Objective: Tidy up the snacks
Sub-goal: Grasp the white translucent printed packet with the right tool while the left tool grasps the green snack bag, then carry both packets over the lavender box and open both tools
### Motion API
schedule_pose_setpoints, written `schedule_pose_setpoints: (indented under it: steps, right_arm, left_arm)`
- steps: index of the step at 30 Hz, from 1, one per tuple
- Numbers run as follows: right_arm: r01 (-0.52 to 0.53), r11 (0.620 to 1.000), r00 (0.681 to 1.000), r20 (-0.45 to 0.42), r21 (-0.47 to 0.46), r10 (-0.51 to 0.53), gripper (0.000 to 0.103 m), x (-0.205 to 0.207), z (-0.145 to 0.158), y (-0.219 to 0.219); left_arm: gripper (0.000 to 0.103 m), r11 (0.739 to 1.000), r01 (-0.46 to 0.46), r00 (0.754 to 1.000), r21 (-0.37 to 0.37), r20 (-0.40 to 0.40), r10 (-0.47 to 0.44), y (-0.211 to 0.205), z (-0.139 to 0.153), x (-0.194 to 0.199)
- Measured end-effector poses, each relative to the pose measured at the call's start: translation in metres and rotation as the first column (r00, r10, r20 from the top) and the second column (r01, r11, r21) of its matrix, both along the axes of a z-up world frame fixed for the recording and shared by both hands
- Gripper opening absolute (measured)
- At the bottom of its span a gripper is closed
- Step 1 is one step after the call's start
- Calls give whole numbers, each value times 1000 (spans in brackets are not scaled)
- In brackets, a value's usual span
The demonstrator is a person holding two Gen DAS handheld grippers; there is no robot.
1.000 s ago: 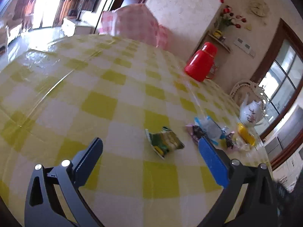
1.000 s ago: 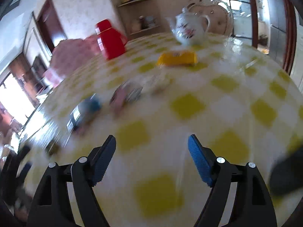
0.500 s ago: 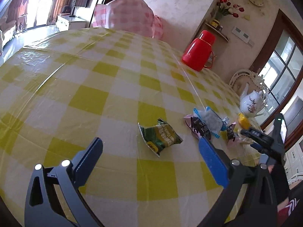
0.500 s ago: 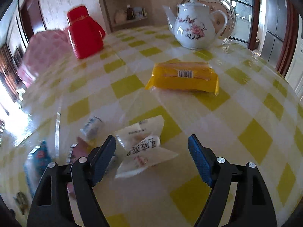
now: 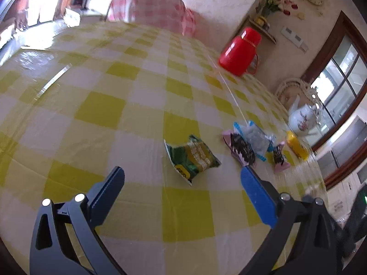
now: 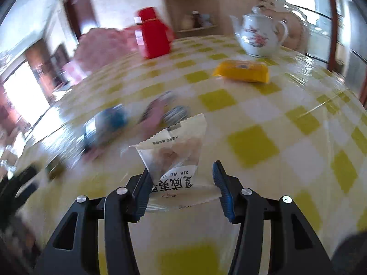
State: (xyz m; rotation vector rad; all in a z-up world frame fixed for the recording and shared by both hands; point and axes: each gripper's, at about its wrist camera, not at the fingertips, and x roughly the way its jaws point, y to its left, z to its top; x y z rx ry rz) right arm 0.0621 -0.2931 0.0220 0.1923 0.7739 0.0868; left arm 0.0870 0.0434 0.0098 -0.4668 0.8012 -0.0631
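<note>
In the right wrist view my right gripper is shut on a white snack packet with black lettering and holds it clear of the tablecloth. A yellow packet lies farther back. Blurred blue and pink packets lie to the left. In the left wrist view my left gripper is open and empty above the table. A green packet lies just ahead of it. A pink-black packet, a blue-clear packet, a small pink packet and the yellow packet lie to the right.
A red thermos stands at the far side of the yellow-checked table. A white flowered teapot stands near the right edge. A pink-covered chair is behind the table.
My right gripper has closed on the white packet and lifted it, the view swinging. The left gripper has shifted only a little and stays open.
</note>
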Motion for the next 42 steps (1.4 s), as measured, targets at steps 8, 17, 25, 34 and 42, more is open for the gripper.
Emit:
schedule_pose_setpoints:
  steps: [8, 17, 25, 34, 42]
  right_arm:
    - [-133, 990, 991, -2, 53, 134, 51, -47, -4, 37]
    - [-169, 983, 985, -20, 64, 171, 51, -48, -7, 46]
    - [-171, 984, 985, -23, 55, 173, 51, -49, -7, 46]
    - [-163, 985, 986, -12, 65, 164, 51, -48, -7, 39]
    - [-156, 984, 987, -9, 86, 158, 51, -47, -7, 35]
  left_arm:
    - [101, 967, 162, 987, 198, -11, -163, -38, 4, 11]
    - [101, 879, 259, 966, 400, -95, -241, -59, 0, 47]
    - [52, 843, 383, 923, 377, -116, -368, -57, -3, 42]
    - [52, 879, 322, 942, 353, -22, -336, -54, 14, 15]
    - [53, 897, 289, 951, 333, 8, -310, -52, 19, 6]
